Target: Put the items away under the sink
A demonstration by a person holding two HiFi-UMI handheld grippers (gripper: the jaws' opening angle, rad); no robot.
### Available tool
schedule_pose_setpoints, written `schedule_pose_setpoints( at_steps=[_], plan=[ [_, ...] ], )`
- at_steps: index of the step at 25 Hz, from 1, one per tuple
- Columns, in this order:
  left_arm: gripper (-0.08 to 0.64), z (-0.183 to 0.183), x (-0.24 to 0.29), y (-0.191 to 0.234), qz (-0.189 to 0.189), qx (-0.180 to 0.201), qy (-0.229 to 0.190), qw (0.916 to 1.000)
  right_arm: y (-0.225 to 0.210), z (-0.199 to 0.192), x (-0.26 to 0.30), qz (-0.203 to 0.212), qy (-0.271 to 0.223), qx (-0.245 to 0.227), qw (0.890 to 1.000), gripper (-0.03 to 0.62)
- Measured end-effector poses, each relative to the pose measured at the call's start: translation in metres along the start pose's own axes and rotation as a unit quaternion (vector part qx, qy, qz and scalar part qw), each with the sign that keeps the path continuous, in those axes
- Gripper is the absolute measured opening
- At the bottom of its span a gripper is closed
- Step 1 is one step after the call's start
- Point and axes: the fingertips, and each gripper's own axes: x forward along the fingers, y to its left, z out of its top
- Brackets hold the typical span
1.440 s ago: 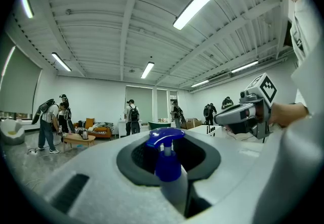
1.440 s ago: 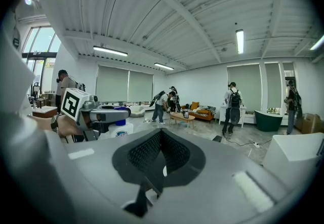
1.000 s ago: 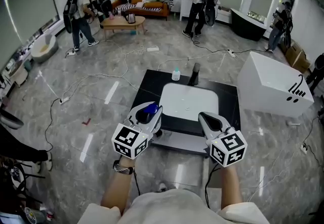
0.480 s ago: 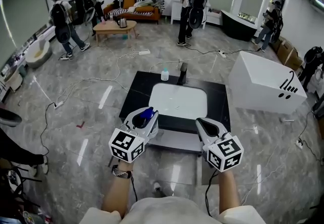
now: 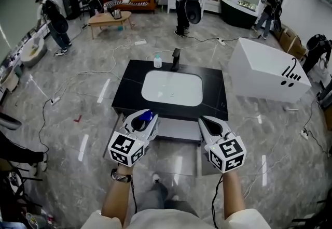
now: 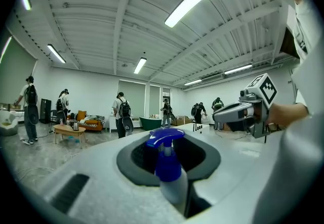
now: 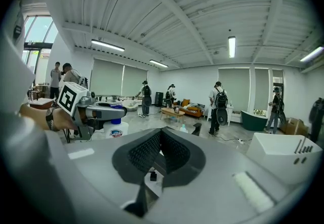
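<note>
Head view: a person stands facing a black-topped vanity cabinet [image 5: 124,96] with a white rectangular sink basin [image 5: 171,88] set in it. Both grippers are held out side by side, near its front edge.
Left gripper [image 5: 144,118]: jaws are clamped on a white plastic pump bottle with a blue pump head [image 6: 169,163]. The bottle stands upright, with the blue top poking up between the jaws.
Where the bottle is: up in the air in the left gripper, on the near side of the counter's front edge, so not under the sink yet.
Right gripper [image 7: 159,150]: pad tips are pressed together and there's nothing between them.
On the counter: a black tap [image 5: 176,58] at the back edge, and a small clear soap bottle [image 5: 157,61] just beside it on the left.
Under the counter: a pale grey cabinet front [image 5: 174,130] sits just beyond the gripper tips; honestly can't tell if it's open.
Right of the vanity: a big white box with black markings [image 5: 264,70], standing apart from it.
Floor: grey marble-look floor [image 5: 78,114] with white cables trailing over it.
Background: several people with backpacks, plus a low wooden table [image 5: 108,18] near the far wall.
</note>
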Motion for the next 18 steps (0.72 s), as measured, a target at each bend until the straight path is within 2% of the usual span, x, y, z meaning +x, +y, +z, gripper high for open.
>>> schedule_pose_setpoints(
  at_steps=[8, 18],
  plan=[
    [0.081, -0.049, 0.014, -0.017, -0.012, 0.013, 0.000, 0.9998, -0.013, -0.052, 0.002, -0.021, -0.005, 0.009, 1.000, 0.006],
    [0.081, -0.114, 0.031, -0.025, -0.029, 0.010, 0.007, 0.9995, -0.020, -0.115, 0.007, -0.038, -0.003, 0.010, 0.999, 0.006]
  ],
)
